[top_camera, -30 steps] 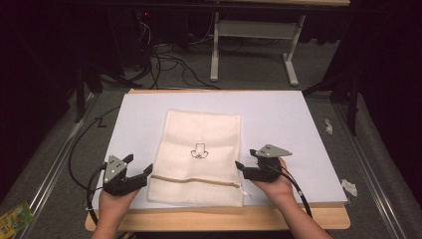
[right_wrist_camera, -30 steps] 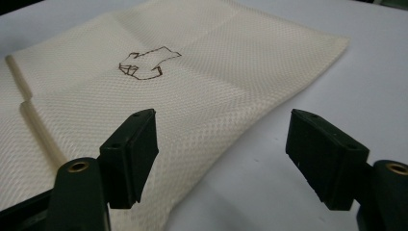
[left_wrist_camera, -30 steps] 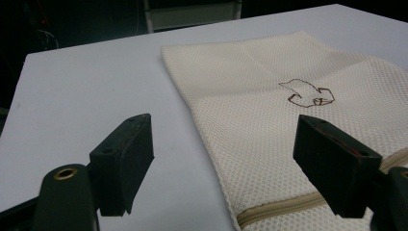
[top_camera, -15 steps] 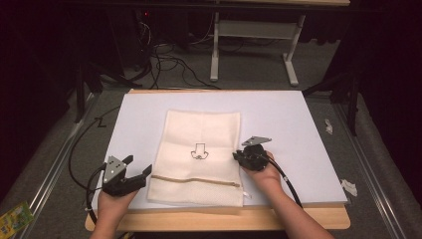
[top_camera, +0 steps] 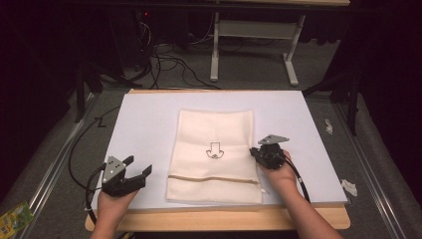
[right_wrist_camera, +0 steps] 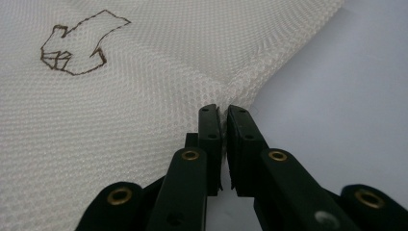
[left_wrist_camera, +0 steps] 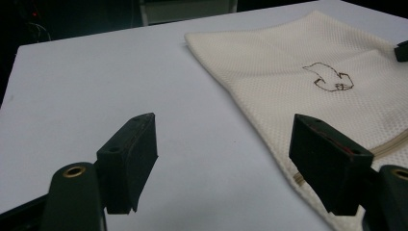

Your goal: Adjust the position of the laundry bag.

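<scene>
A cream mesh bag (top_camera: pixel 214 144) lies flat in the middle of the white board (top_camera: pixel 144 129). It has a small dark outline drawing (top_camera: pixel 214 151) at its centre and a zipper (top_camera: pixel 214 178) across its near end. My right gripper (top_camera: pixel 255 152) is at the bag's right edge. In the right gripper view its jaws (right_wrist_camera: pixel 223 113) are shut on that edge of the mesh bag (right_wrist_camera: pixel 144 96), and the fabric puckers at the tips. My left gripper (top_camera: pixel 139 166) stands open just left of the bag's near left corner. Bare board lies between its jaws (left_wrist_camera: pixel 226 132), with the bag (left_wrist_camera: pixel 298 62) to their right.
The white board rests on a wooden table (top_camera: pixel 219 219). A black cable (top_camera: pixel 79 149) loops off the left side. Paper scraps (top_camera: pixel 348 186) lie on the floor at right and a green packet (top_camera: pixel 15 216) at bottom left. A desk frame (top_camera: pixel 254 45) stands behind.
My right gripper moved left and forward from the bag's near right corner to its right edge and shut on the mesh. The left gripper has stayed where it was, open.
</scene>
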`<action>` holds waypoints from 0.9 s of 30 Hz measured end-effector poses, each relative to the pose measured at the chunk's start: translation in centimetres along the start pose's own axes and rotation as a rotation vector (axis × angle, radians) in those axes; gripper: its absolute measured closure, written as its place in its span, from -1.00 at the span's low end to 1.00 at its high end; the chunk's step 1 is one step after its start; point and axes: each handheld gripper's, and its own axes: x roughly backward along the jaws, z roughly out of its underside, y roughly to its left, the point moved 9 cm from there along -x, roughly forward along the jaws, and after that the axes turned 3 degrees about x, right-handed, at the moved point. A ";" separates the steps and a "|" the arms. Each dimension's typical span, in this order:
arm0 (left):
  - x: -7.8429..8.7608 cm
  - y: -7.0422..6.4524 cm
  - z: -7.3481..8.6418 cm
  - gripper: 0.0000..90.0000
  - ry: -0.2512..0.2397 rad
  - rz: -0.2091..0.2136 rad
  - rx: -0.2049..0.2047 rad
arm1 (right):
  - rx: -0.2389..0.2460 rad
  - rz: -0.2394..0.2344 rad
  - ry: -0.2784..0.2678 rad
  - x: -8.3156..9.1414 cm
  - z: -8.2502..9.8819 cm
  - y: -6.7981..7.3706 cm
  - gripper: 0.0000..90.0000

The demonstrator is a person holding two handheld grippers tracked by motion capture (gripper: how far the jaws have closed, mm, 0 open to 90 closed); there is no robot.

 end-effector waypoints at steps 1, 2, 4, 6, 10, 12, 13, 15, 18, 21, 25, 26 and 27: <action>0.0 0.0 0.0 -0.42 0.001 0.000 0.000 | -0.004 0.006 0.000 0.2 0.1 -0.6 0.90; 0.0 0.0 0.1 -0.42 0.001 0.000 0.002 | -0.012 0.015 0.003 0.4 0.3 -1.2 0.90; -0.1 -0.1 0.1 -0.41 0.005 0.006 0.006 | -0.024 0.042 0.006 0.8 0.7 -2.7 0.89; -0.2 -0.2 0.2 -0.41 0.010 0.008 0.001 | -0.038 0.047 0.005 1.0 1.0 -3.6 0.88; -0.4 -0.4 0.2 -0.41 0.014 0.014 -0.001 | -0.061 0.051 0.008 1.0 1.4 -4.4 0.77; -0.5 -0.6 0.3 -0.40 0.018 0.017 -0.005 | -0.052 0.063 -0.006 1.5 1.3 -4.4 0.53; -0.5 -0.7 0.3 -0.39 0.021 0.020 -0.009 | -0.047 0.068 -0.015 1.9 1.1 -4.4 0.51; -0.5 -0.8 0.4 -0.35 0.022 0.024 -0.015 | -0.023 0.075 -0.047 3.4 0.9 -4.2 0.44; -0.4 -1.1 0.5 -0.29 0.031 0.035 -0.024 | -0.005 0.081 -0.083 6.3 1.3 -4.3 0.45; -0.4 -1.1 0.5 -0.26 0.036 0.036 -0.024 | -0.021 0.041 -0.084 8.3 2.9 -4.0 0.66; -0.5 -1.2 0.4 -0.26 0.038 0.046 -0.026 | -0.052 -0.031 -0.051 9.5 5.7 -2.7 0.81; -0.6 -1.2 0.4 -0.25 0.038 0.050 -0.026 | -0.056 -0.046 -0.037 9.6 6.3 -2.3 0.84; -0.6 -1.3 0.4 -0.25 0.039 0.053 -0.025 | -0.046 -0.051 -0.023 9.6 6.7 -1.9 0.85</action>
